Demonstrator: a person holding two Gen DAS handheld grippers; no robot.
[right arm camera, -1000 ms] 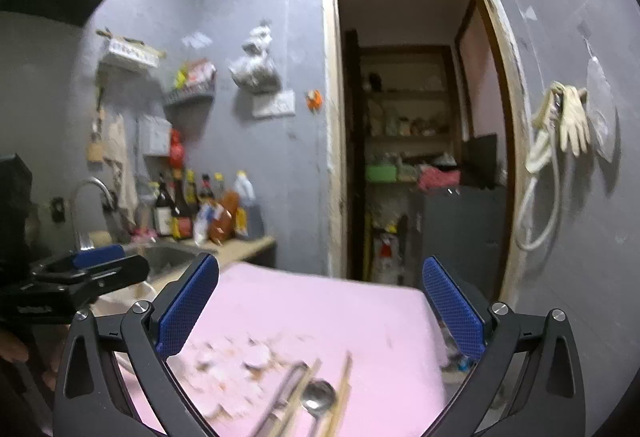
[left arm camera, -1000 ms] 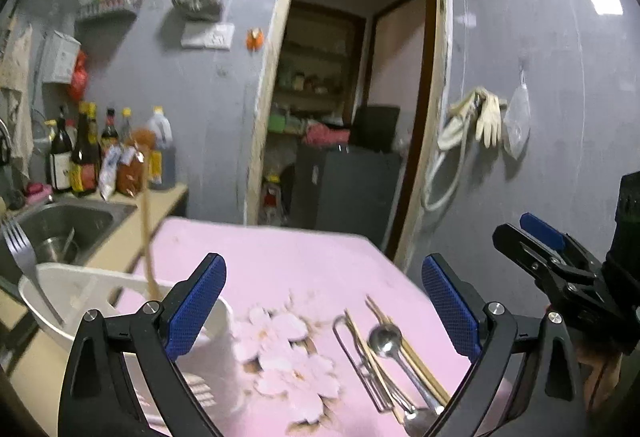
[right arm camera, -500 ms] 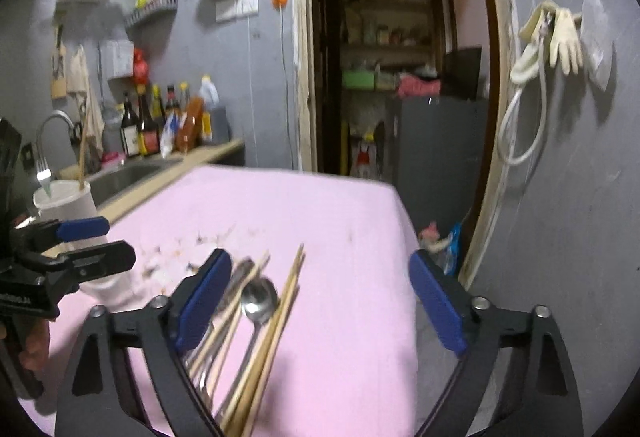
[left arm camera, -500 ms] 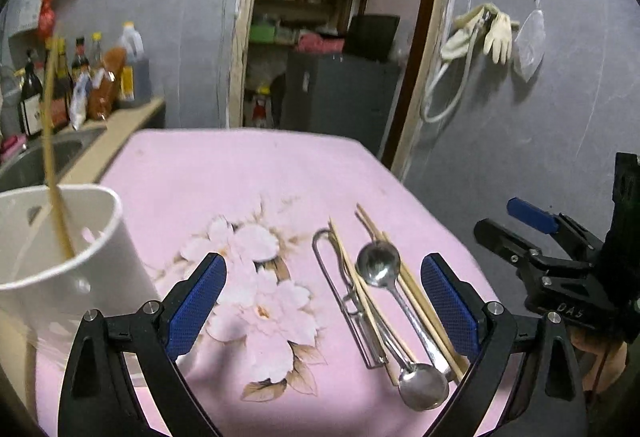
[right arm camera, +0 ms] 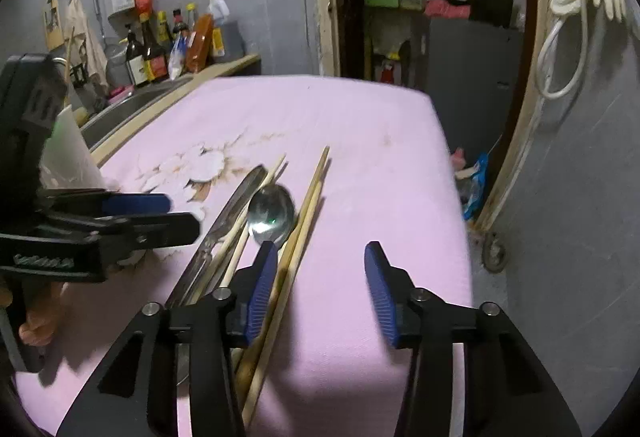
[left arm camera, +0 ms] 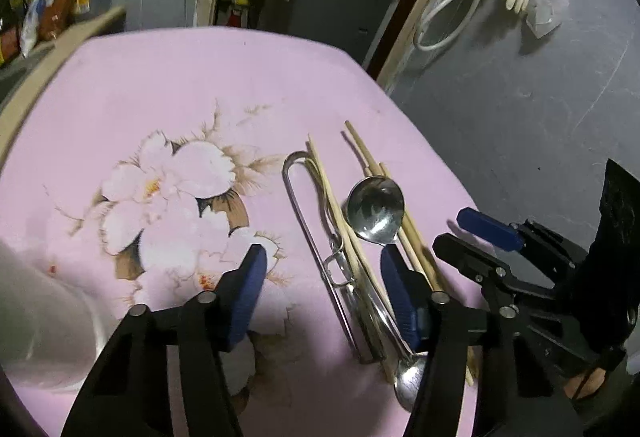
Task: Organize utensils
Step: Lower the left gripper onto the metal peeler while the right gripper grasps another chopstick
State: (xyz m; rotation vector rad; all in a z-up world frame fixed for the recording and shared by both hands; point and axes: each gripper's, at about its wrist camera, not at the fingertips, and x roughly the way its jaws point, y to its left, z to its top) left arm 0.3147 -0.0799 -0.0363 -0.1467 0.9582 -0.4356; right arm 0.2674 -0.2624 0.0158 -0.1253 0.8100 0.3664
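Pink flowered cloth (left arm camera: pixel 180 85) covers the table, with a grey wall and an open doorway behind. Spoons (left arm camera: pixel 375 211), chopsticks (right arm camera: pixel 308 193) and a steel clip lie bunched together near its right edge; a white holder (left arm camera: pixel 36 317) stands at the left. My left gripper (left arm camera: pixel 322 289) and right gripper (right arm camera: pixel 320 281) are both closing, half-narrowed, on nothing yet. I judge this the approach: next I need one utensil singled out.
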